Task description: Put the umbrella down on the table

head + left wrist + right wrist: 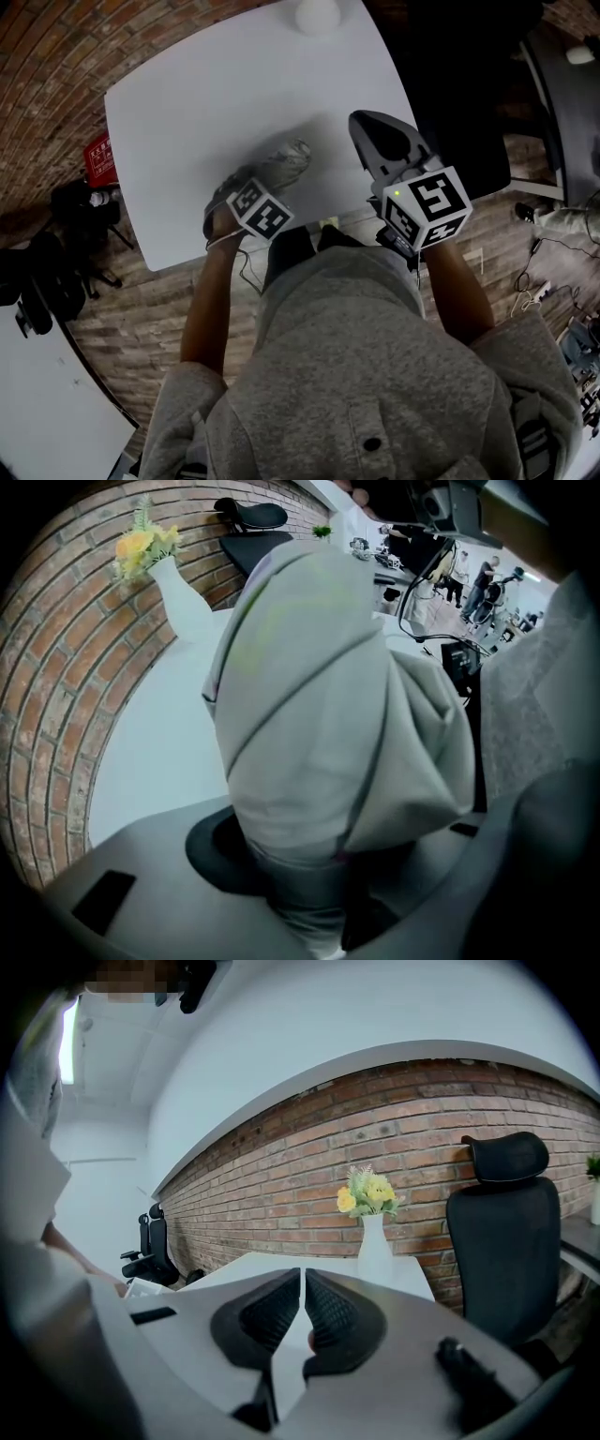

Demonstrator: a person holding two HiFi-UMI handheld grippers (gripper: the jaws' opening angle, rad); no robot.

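The left gripper [314, 883] clamps one end of the folded grey umbrella [279, 164] by the tabletop's [187, 94] near edge. Its long axis points toward the far edge's vase [317, 13]. The right gripper's [302, 1316] jaws are closed and empty.

Left gripper [319, 855]: pointed steeply down, jaws set wide, clamped on the folded umbrella [328, 696]; left forearm [208, 300] bare, reaching forward. Right gripper [302, 1312]: tilted slightly below level, its 2 jaws closed together, empty; right forearm [459, 281] bare, reaching forward
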